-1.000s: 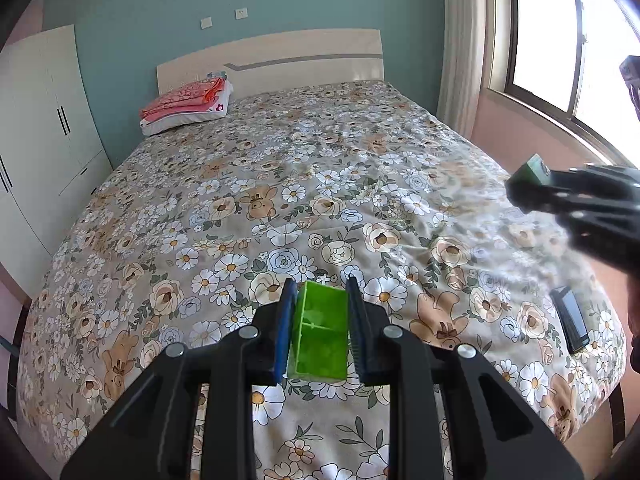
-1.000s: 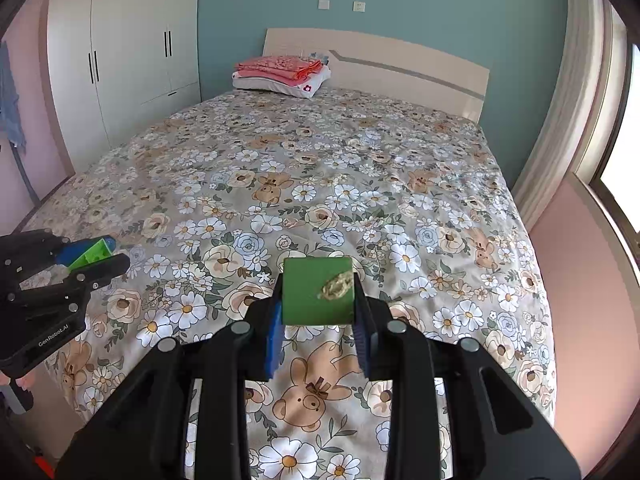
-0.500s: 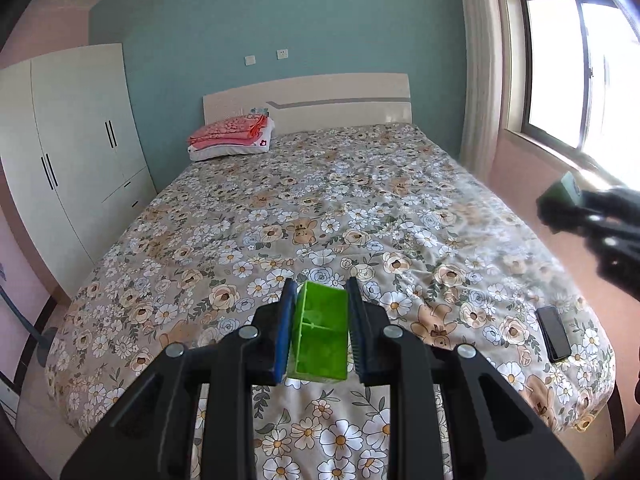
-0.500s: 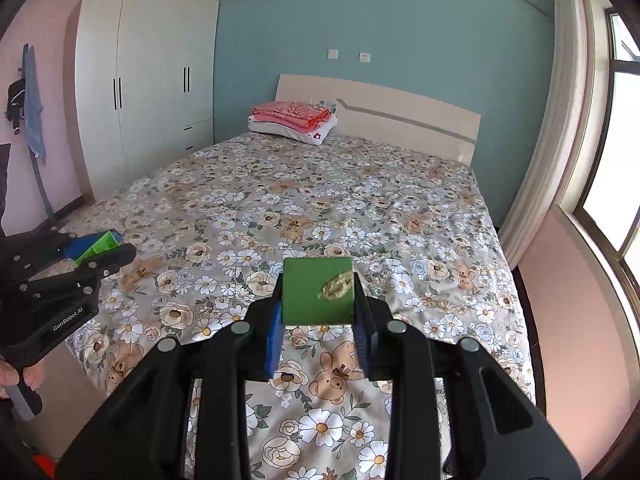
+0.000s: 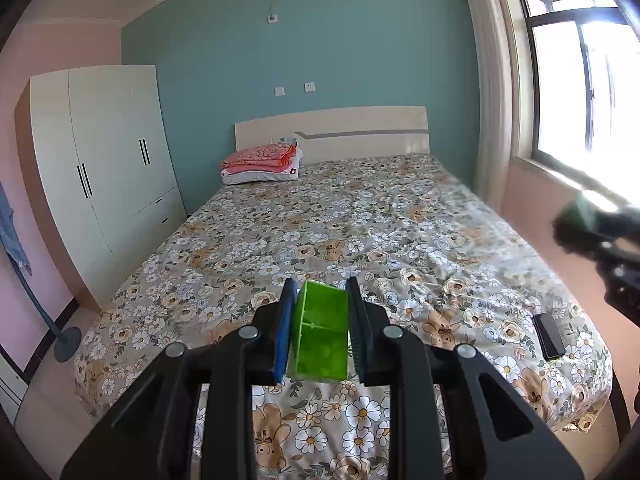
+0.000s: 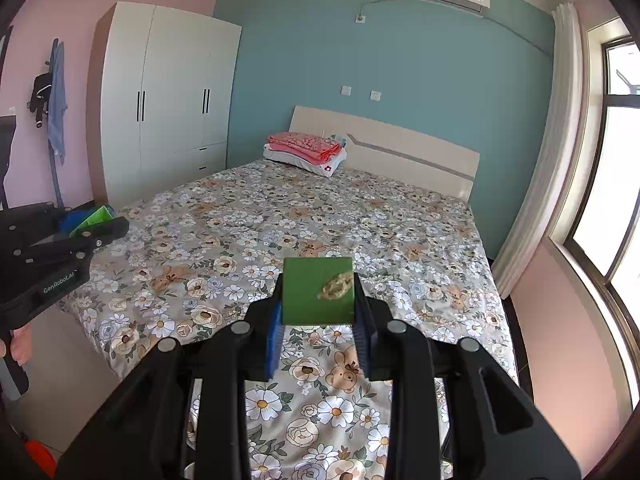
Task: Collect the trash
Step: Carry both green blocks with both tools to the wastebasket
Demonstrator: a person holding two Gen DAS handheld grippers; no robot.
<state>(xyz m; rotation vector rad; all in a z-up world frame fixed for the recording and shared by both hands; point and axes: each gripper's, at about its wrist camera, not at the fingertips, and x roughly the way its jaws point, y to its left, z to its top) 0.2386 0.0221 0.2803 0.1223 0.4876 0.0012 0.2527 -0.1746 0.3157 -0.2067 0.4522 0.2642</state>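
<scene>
I've pulled both tools up, back from bed [image 5: 360, 220]: left tool [image 5: 320, 312] grasps bright green ribbed tray [image 5: 320, 336], right tool [image 6: 318, 300] grasps dark green board [image 6: 304, 292] with crumbs [image 6: 338, 286].

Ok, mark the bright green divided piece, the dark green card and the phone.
bright green divided piece [image 5: 320, 330]: left wrist view, inner divider.
dark green card [image 6: 308, 292]: right wrist view, plain face.
phone [image 5: 550, 336]: left wrist view, screen middle.
</scene>
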